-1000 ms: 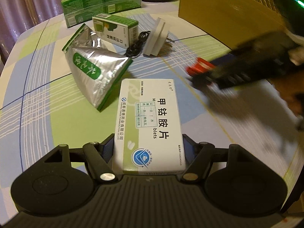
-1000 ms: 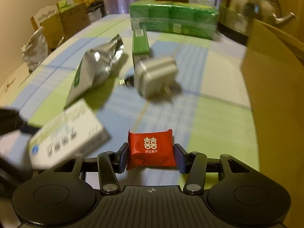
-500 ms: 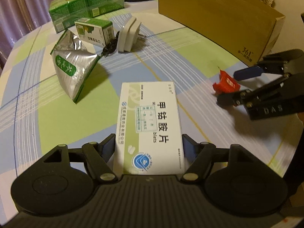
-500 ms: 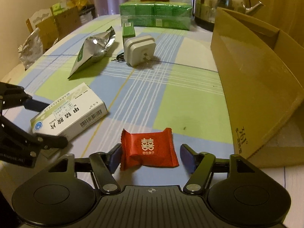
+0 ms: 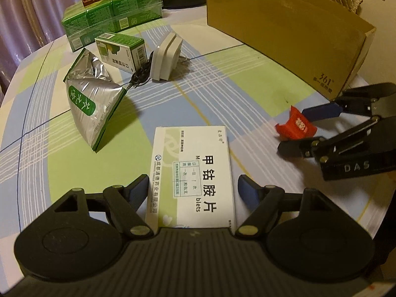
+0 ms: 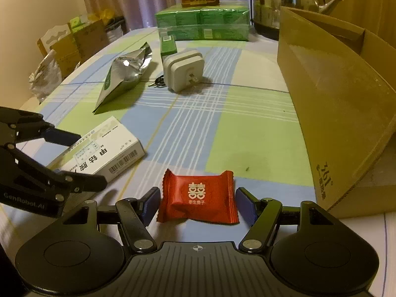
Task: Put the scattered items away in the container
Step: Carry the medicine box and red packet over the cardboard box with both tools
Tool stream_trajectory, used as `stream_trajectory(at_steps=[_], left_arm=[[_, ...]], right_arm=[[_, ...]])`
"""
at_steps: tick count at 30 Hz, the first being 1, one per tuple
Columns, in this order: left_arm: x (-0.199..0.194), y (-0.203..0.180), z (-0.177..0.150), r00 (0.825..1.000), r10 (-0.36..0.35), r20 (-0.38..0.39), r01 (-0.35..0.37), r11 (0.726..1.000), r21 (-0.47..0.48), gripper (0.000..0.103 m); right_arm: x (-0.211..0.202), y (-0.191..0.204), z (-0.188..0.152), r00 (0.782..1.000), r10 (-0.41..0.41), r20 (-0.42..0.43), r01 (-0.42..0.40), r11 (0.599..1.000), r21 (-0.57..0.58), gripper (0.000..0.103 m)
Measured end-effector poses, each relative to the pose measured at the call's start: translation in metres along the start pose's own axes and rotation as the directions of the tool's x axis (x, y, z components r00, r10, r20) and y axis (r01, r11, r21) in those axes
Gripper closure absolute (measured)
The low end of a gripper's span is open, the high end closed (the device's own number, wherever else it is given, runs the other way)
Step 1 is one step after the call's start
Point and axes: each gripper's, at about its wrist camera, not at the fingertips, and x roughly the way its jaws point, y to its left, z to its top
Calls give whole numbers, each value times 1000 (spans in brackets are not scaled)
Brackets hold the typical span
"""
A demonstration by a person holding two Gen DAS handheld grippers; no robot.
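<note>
Both grippers are now standing apart where they were clamped a moment ago; the left gripper [image 5: 193, 189] is straddling the pillbox [image 5: 190, 180], the right gripper [image 6: 196, 201] the red sweet [image 6: 198, 198], both lying loose on the tabletop [image 6: 247, 113]; neither is reaching the carton [image 6: 341, 104], whose tall wall is barring the way.

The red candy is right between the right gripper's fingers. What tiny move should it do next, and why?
Probably close. The candy lies on the table between the right gripper's open fingers, a small gap each side, so squeezing should catch it. Then it can go into the cardboard box on its right.
</note>
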Motion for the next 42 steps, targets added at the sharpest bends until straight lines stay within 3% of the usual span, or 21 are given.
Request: stream_trajectory(at_steps=[2,3,7,17,42], left_arm=[[1,1,0,1000,-1,-2,1,1000,-7,29],[1,1,0,1000,-2,-3,2,1000,-10,29],[3,2,-1,1000,-1,-7,1,1000,-13,30],[4,4,0,1000,13,-16,-14,999,-42,36],[-62,-34,20,997,5,80,0,999,-55,36]], right_arm=[[0,3,-1,1000,-15,4,15,1000,-15,44],[0,3,0,1000,-17,5,17,1000,-21,53],[0,3,1,1000,-22,1,22,1000,-8,60],[-7,1,2,999,-34,12,34,999,15,61],[-81,-1,9,990,-73,122,69,997,38,61]])
